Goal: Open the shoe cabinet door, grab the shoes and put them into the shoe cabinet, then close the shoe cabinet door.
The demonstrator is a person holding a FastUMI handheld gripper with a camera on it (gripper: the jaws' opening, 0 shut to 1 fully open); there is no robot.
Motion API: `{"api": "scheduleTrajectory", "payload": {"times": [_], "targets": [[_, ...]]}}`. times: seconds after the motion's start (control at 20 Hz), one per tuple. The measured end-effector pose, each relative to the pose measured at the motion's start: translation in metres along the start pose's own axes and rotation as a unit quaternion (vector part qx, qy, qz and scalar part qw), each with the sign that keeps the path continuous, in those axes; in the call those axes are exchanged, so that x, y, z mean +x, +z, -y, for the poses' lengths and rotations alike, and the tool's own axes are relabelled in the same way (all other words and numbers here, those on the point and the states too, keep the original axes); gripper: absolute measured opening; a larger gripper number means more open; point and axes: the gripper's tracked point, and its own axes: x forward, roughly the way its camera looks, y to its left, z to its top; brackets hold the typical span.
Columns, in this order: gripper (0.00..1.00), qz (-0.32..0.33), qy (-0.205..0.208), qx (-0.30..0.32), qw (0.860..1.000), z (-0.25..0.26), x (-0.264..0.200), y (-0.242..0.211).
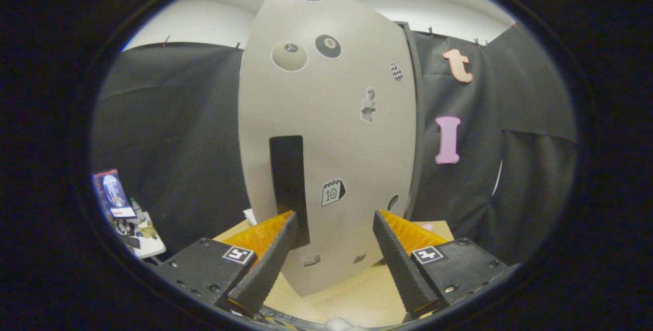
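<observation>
Cabinet door [326, 132] stands upright just ahead of the gripper [334, 231], pale panel with stickers, resting on the tan surface [352, 295]. We cannot tell whether it is shut or ajar. A dark vertical handle [288, 183] sits left of the panel's middle; its lower end lies right beside the left finger [270, 264].

Gripper is wide, fingers apart, nothing between them but the panel beyond. Shoes not located from here.

Risks, as we judge them:
- Fingers straddle bare panel, not the handle; closing now would catch nothing.
- Left finger could jam against the handle edge instead of enclosing it.
- Pulling off-axis could tip or slide the cabinet on the surface.

Clutter [127, 219] lies far left, well apart.
</observation>
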Motion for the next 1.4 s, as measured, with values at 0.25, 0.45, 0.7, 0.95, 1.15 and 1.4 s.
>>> {"api": "scheduleTrajectory", "payload": {"times": [0.25, 0.45, 0.7, 0.95, 1.15, 1.4], "targets": [[0.99, -0.002, -0.017, 0.003, 1.0, -0.023, 0.001, 0.001], [0.99, 0.004, -0.04, -0.001, 0.999, -0.028, -0.009, 0.004], [0.99, 0.011, -0.073, 0.01, 0.997, -0.03, -0.032, 0.016], [0.99, 0.024, -0.117, 0.01, 0.993, -0.022, -0.064, 0.025], [0.99, 0.022, -0.149, 0.018, 0.988, -0.018, -0.091, 0.02], [0.99, 0.03, -0.18, 0.02, 0.983, -0.012, -0.128, 0.02]]}}
